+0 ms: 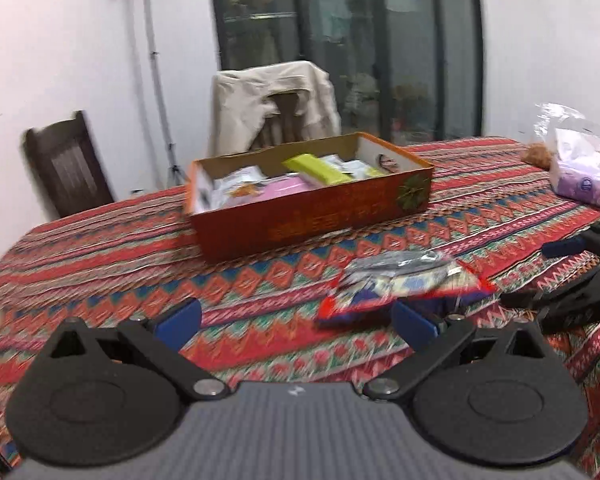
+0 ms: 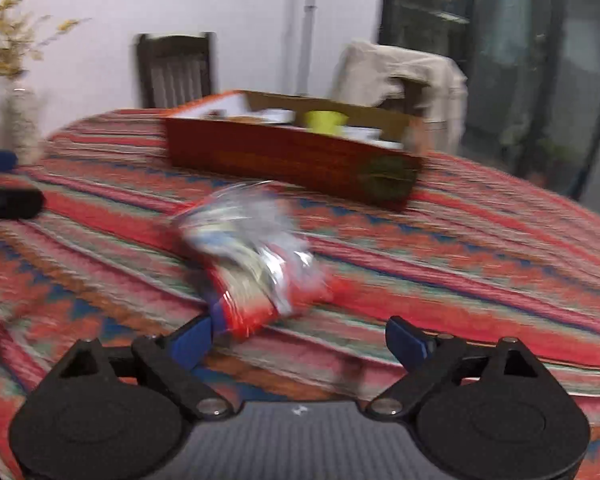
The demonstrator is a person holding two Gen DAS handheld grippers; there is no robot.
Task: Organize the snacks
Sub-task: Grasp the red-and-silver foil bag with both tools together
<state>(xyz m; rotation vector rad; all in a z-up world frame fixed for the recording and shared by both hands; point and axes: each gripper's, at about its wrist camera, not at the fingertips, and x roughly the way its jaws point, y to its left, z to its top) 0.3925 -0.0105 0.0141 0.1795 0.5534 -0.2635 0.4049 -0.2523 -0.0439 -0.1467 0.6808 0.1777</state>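
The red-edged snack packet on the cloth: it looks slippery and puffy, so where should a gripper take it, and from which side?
Judging by its pose, grip the snack packet at its near red end, where it narrows, coming low from the near side with the right gripper, whose open jaws already face it. The shiny puffed middle would likely slip. It lies flat on the tablecloth, short of the box.

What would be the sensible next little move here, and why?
Probably ease the right tool forward around the red snack packet and close: it lies loose on the tablecloth, just ahead of open fingers, outside the orange box.
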